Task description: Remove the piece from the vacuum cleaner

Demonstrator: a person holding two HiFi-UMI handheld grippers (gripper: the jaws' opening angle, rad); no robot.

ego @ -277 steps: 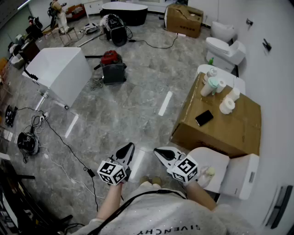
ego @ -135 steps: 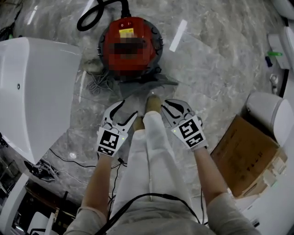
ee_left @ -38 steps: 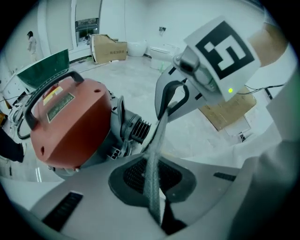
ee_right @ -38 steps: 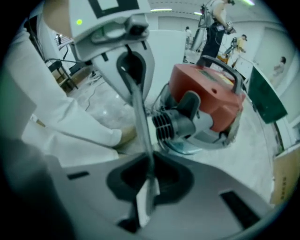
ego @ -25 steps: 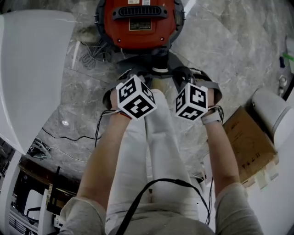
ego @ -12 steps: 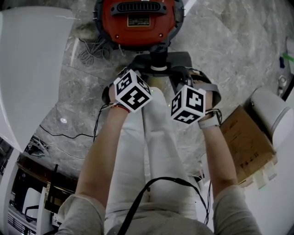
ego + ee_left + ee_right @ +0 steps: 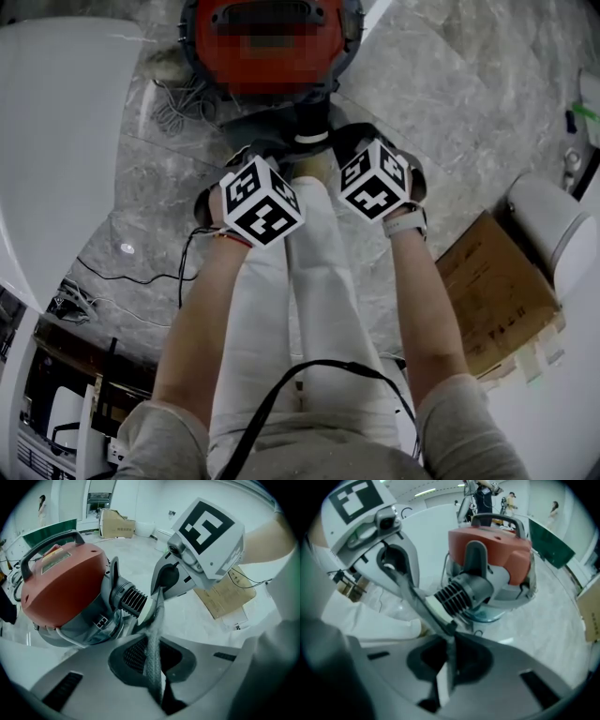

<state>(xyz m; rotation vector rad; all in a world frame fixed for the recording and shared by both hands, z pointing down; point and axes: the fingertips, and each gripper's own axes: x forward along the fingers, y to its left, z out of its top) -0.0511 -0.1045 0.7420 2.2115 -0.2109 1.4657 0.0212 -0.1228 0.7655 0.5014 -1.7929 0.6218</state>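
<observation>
Sanitary-ware showroom: white tub (image 7: 66, 141), toilet (image 7: 553, 220), cardboard box (image 7: 497, 295), marble floor (image 7: 450, 103).

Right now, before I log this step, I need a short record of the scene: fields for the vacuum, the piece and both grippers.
vacuum cleaner: red, on the floor, handle on top
grey piece: thin, in front of the ribbed connector; attachment unclear
left gripper: shut on the grey piece
right gripper: shut on the grey piece, other end
nearby: cardboard box at the person's right
</observation>
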